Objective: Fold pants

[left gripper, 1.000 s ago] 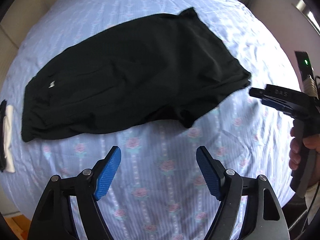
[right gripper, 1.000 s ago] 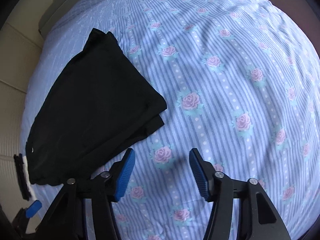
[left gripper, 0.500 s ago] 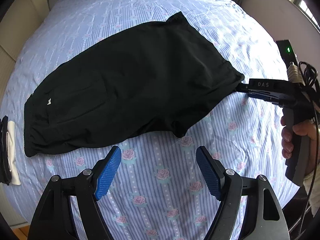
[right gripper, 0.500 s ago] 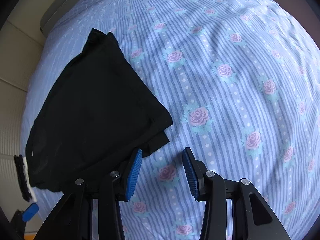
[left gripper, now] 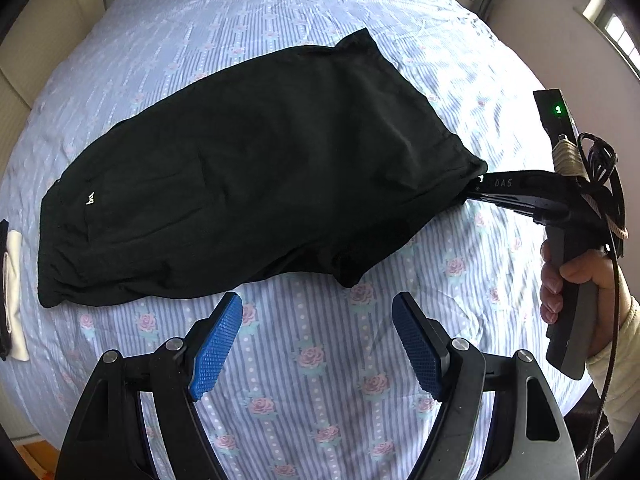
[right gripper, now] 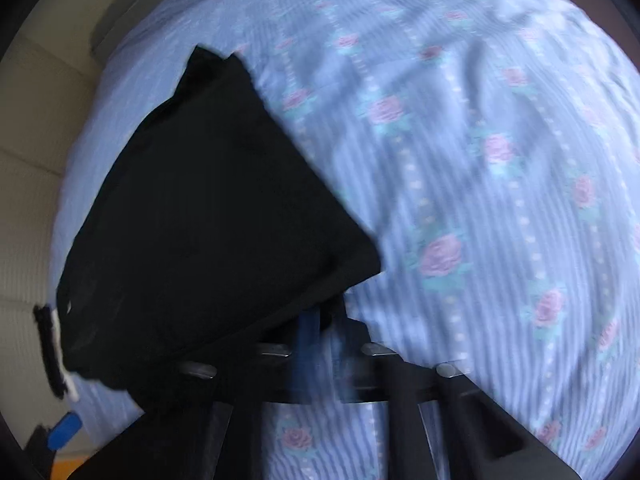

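Black pants (left gripper: pixel 248 184) lie folded lengthwise on the bed, waistband at the left, leg ends at the right. My right gripper (left gripper: pixel 476 190) is shut on the pants' near right corner and lifts it slightly. In the right wrist view the pants (right gripper: pixel 208 240) fill the left half, and the gripper (right gripper: pixel 320 320) is blurred, its jaws closed on the cloth corner. My left gripper (left gripper: pixel 316 340) is open and empty, hovering above the sheet just in front of the pants' near edge.
The bed has a blue striped sheet with pink roses (left gripper: pixel 312 360). A black and white item (left gripper: pixel 12 292) lies at the bed's left edge. A wall and window are at the right (left gripper: pixel 616 36).
My right gripper moved in to the pants' near right corner and shut on it; the corner is now raised. My left gripper stayed open and drew back a little.
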### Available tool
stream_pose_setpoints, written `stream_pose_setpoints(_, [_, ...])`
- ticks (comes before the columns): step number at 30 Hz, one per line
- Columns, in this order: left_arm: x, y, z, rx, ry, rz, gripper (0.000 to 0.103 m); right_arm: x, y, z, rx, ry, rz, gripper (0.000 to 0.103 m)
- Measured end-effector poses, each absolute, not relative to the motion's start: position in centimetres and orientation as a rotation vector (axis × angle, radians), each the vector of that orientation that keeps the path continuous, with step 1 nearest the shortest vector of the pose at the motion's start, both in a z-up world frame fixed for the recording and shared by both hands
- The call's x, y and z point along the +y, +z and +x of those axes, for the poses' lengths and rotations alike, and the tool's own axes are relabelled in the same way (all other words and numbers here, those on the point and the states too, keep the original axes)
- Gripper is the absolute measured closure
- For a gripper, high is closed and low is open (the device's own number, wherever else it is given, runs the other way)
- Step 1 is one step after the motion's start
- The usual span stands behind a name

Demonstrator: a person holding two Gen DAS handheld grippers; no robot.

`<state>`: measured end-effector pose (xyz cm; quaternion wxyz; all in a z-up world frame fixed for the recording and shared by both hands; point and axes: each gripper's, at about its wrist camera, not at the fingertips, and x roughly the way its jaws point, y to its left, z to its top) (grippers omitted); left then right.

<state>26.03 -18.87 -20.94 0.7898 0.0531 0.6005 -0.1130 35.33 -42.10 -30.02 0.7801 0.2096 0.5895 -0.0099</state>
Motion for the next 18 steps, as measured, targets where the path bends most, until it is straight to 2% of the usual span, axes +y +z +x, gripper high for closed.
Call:
stream_pose_setpoints(8, [-19.2,-20.3,26.1,1.283,-0.257,0.126,0.026,-42.3,-24.7,33.0,1.124,-0.187,0.319,0.098])
stream_pose_setpoints(18, [-17.8,-20.3,25.6,1.296,-0.231,0.102,0.026,-45.3,-29.1,32.7,1.264,-0.321,0.316,0.098])
